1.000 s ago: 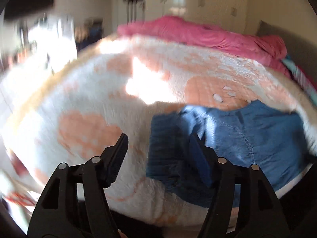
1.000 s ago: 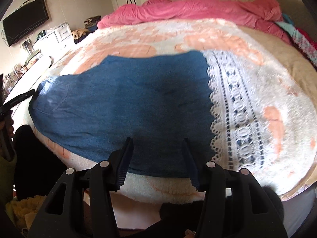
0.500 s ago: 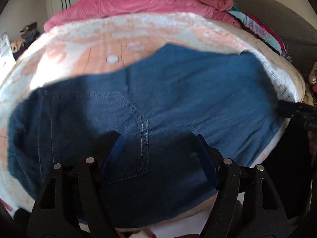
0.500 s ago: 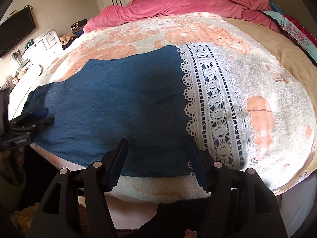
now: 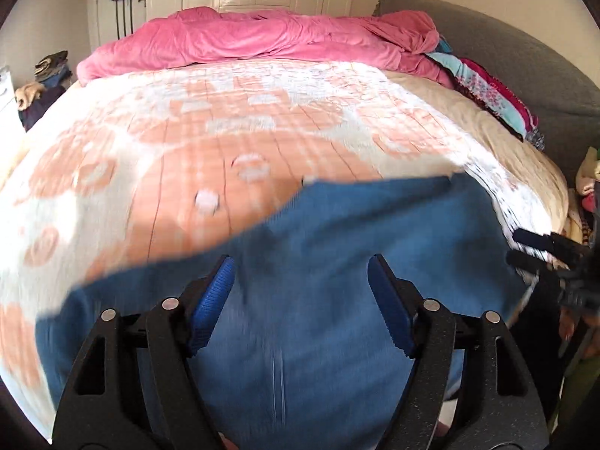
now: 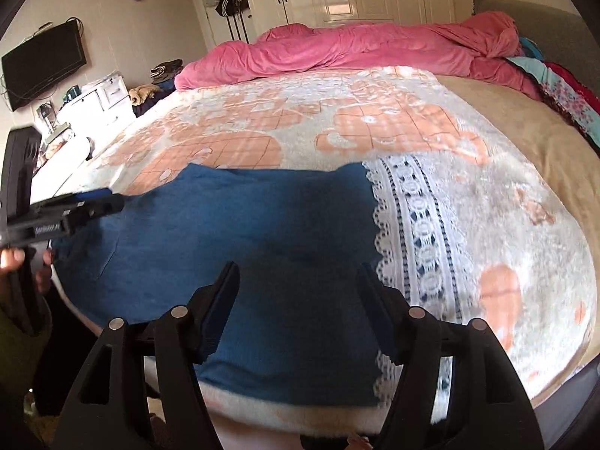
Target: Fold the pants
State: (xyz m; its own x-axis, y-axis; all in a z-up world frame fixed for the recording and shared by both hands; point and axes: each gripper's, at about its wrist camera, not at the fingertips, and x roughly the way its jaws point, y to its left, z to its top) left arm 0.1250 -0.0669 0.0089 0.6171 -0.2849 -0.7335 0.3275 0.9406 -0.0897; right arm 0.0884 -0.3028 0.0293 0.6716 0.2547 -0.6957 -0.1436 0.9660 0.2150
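Blue denim pants (image 6: 243, 232) with a white lace hem (image 6: 416, 240) lie flat along the near edge of the bed. They also show in the left wrist view (image 5: 337, 262), blurred by motion. My left gripper (image 5: 300, 300) is open and empty, hovering over the pants' waist half. My right gripper (image 6: 296, 307) is open and empty above the leg part, just left of the lace. The left gripper's fingers (image 6: 86, 202) show at the left in the right wrist view. The right gripper's fingers (image 5: 540, 247) show at the right edge in the left wrist view.
The bed carries a white and orange fleece blanket (image 6: 300, 131). A pink duvet (image 6: 356, 48) is bunched at the far side. Patterned clothes (image 6: 562, 90) lie by the grey headboard on the right. A TV (image 6: 41, 63) and white drawers (image 6: 97, 97) stand to the left.
The left gripper has swung right from the bed's left part to above the pants, then tilted up. The right gripper has drifted slightly. Both stayed open. The pants have not moved.
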